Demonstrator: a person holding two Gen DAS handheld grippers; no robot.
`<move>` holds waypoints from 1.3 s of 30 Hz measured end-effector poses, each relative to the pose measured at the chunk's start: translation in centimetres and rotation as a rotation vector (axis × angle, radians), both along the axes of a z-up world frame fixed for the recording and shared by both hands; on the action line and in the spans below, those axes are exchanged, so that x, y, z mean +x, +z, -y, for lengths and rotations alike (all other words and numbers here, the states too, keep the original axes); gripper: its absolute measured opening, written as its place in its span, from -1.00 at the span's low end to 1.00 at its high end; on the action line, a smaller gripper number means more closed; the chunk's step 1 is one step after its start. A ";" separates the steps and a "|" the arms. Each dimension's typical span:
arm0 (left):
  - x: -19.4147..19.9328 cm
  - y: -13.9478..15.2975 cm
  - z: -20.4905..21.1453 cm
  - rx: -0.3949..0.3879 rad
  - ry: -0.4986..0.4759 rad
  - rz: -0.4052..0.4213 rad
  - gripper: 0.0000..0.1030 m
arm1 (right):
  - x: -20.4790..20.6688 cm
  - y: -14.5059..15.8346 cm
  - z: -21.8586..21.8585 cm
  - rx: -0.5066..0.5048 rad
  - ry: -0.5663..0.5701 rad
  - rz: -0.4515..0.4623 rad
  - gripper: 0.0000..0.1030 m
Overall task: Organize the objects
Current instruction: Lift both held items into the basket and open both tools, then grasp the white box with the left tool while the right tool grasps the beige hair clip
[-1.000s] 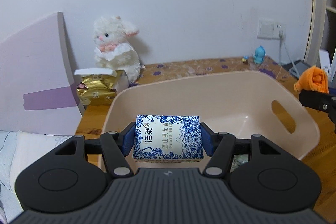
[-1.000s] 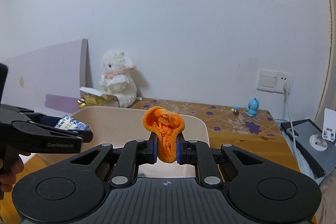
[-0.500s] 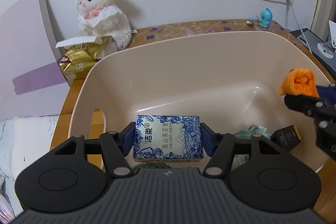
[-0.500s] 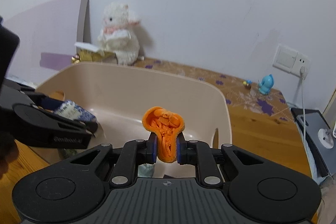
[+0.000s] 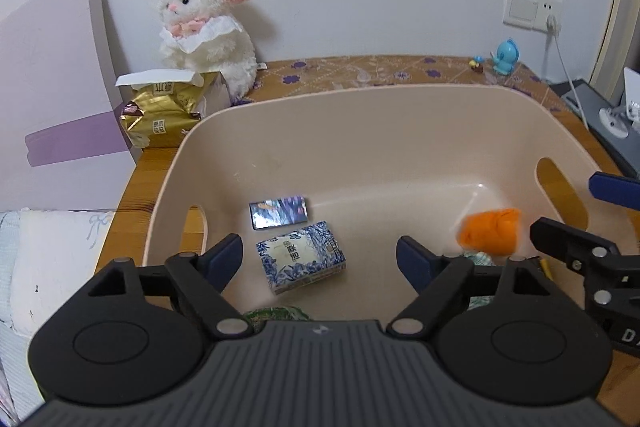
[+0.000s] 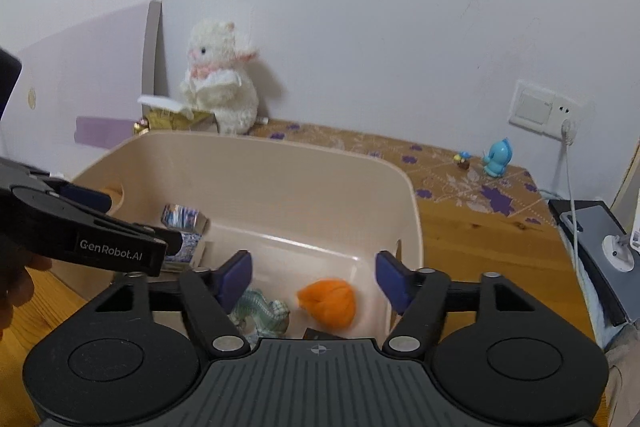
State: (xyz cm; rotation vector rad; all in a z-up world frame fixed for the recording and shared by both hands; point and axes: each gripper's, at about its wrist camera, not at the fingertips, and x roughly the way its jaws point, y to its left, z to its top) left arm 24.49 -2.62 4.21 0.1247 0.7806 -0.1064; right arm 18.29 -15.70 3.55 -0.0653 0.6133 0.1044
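The left gripper has its blue-padded jaws spread wide with nothing between them, and below the gap the blue-and-white packet lies loose on the floor of the beige basket, just in front of a small shiny box. The right gripper is likewise parted and empty; the orange soft item appears slightly blurred beneath it, so whether it has settled cannot be told, beside a crumpled green-checked cloth in the basket's near right corner. Both tools hang over the basket's open top, which suits dropping things in rather than setting them down carefully. Outside the basket, a white plush rabbit, a gold packet and a small blue figurine stand on the wooden table, possibly candidates to collect next.
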 end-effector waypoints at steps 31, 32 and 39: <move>-13.4 1.4 -0.7 -0.025 0.040 0.080 0.74 | -12.0 1.2 1.4 0.004 -0.010 0.052 0.95; -13.7 0.9 -0.6 -0.026 0.041 0.072 0.74 | -12.2 0.8 1.4 0.001 -0.007 0.043 0.95; -14.4 -1.9 -0.2 -0.030 0.037 0.014 0.74 | -13.0 -1.8 1.2 -0.021 0.008 -0.013 0.95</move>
